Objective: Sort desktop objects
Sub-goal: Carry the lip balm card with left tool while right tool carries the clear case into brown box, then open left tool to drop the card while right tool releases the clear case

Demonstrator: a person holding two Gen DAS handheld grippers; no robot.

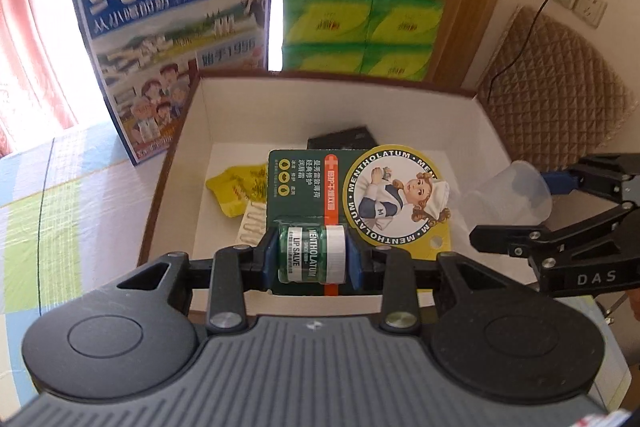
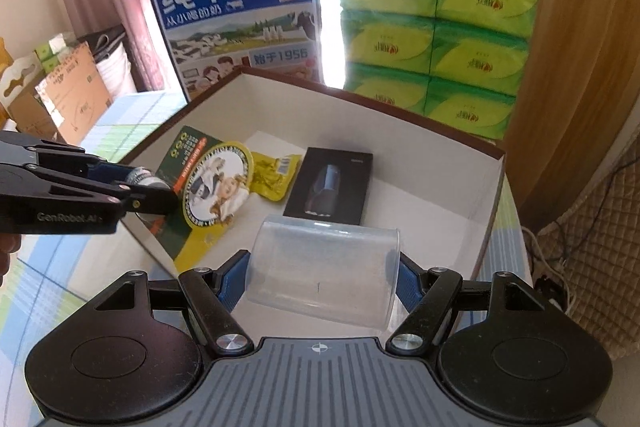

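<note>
Both my loads hang over the box, not yet dropped

My left hand-held gripper point(image 1: 311, 254) pinches the lip salve card point(image 1: 360, 195), my right hand-held gripper point(image 2: 322, 273) pinches the clear cup point(image 2: 324, 267); the yellow sachet point(image 2: 276, 175) and black packet point(image 2: 330, 187) already lie mid-frame in the box point(image 2: 486, 211)

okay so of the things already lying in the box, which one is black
The flat black carton, lying on the box floor toward the back. The yellow sachet beside it is the other loose item there; the lip salve card and clear cup are held by grippers.
</note>
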